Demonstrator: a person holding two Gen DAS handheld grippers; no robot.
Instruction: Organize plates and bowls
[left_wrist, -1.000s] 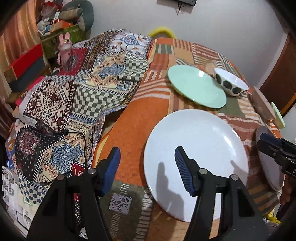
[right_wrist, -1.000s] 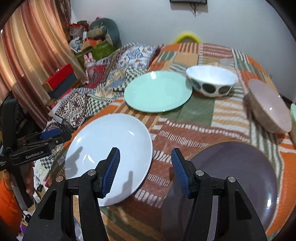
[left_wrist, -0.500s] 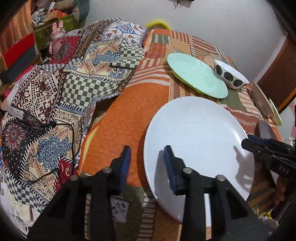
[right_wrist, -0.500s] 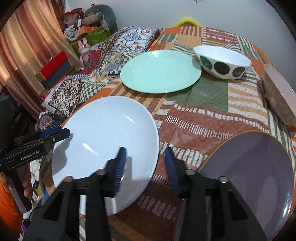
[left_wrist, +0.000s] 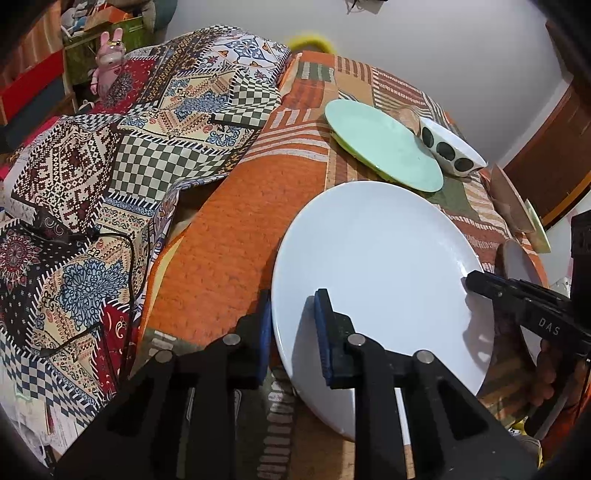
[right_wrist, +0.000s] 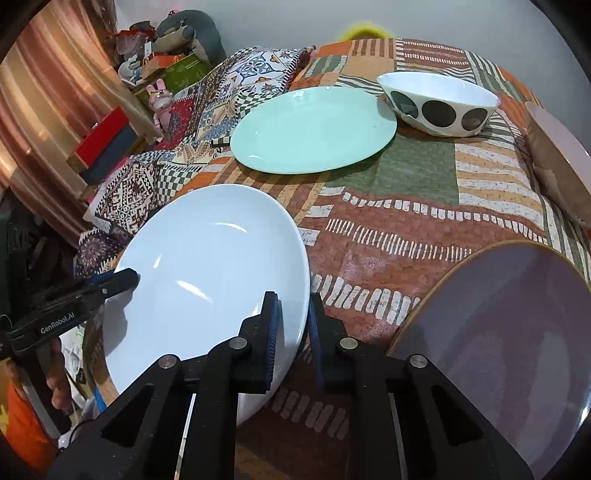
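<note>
A large white plate (left_wrist: 376, 266) (right_wrist: 210, 277) lies at the near edge of the patterned table. My left gripper (left_wrist: 291, 332) is shut on its left rim, one finger above and one below. My right gripper (right_wrist: 293, 332) is shut on its opposite rim, and it also shows in the left wrist view (left_wrist: 517, 302). The left gripper also shows in the right wrist view (right_wrist: 110, 284). A mint green plate (right_wrist: 314, 129) (left_wrist: 384, 147) and a white bowl with dark dots (right_wrist: 439, 103) (left_wrist: 450, 147) sit farther back. A purple plate (right_wrist: 498, 339) lies near right.
A pinkish-brown dish (right_wrist: 557, 158) leans at the right edge of the table. A patchwork quilt (left_wrist: 129, 147) covers the bed to the left, with a black cable (left_wrist: 110, 258) on it. Boxes and toys (right_wrist: 155, 85) stand by the curtain at far left.
Both grippers have moved in onto the white plate's opposite rims and closed from wide open to pinching the rim. The plate now looks slightly tilted.
</note>
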